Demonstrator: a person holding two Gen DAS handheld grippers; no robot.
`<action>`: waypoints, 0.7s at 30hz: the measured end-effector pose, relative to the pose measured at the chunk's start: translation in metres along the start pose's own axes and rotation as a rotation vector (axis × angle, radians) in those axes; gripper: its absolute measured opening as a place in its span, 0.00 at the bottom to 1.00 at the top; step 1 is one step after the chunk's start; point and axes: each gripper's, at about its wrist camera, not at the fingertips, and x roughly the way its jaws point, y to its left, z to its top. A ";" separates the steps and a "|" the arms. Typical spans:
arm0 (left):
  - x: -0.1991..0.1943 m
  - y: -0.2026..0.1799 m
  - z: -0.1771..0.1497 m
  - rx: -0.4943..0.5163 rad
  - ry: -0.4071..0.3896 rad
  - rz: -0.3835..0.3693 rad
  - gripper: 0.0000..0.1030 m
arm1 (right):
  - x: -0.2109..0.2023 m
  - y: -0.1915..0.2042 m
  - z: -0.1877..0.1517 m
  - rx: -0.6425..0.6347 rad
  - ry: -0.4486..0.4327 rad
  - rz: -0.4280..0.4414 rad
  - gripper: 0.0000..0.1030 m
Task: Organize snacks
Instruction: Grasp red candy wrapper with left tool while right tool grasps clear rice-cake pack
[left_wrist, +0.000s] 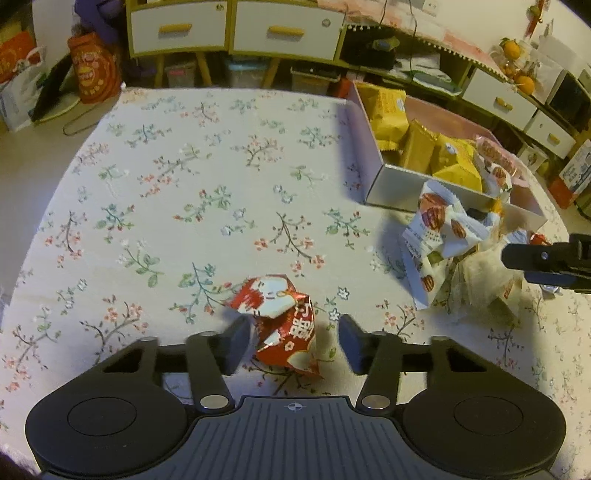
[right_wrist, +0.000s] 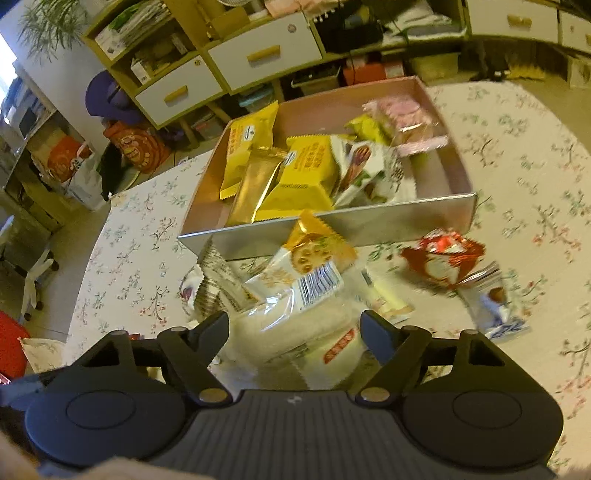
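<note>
Now each gripper straddles a snack on the floral tablecloth.
Left gripper stands spread around a crumpled red-and-white packet; the left pad touches it, the right pad stands clear. Right gripper stands spread around a clear-wrapped pale snack, the snack box at its 12 o'clock.

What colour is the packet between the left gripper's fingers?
Red and white packet, clearest in the left wrist view.
</note>
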 end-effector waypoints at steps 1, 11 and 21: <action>0.002 0.000 0.000 -0.004 0.007 0.003 0.36 | 0.002 0.002 0.000 0.002 0.002 -0.005 0.72; 0.005 -0.002 -0.004 -0.008 0.007 0.021 0.29 | 0.009 0.002 0.003 0.079 -0.007 -0.018 0.70; 0.005 -0.007 -0.005 0.005 0.003 0.001 0.28 | 0.010 0.016 -0.001 0.002 -0.039 -0.094 0.43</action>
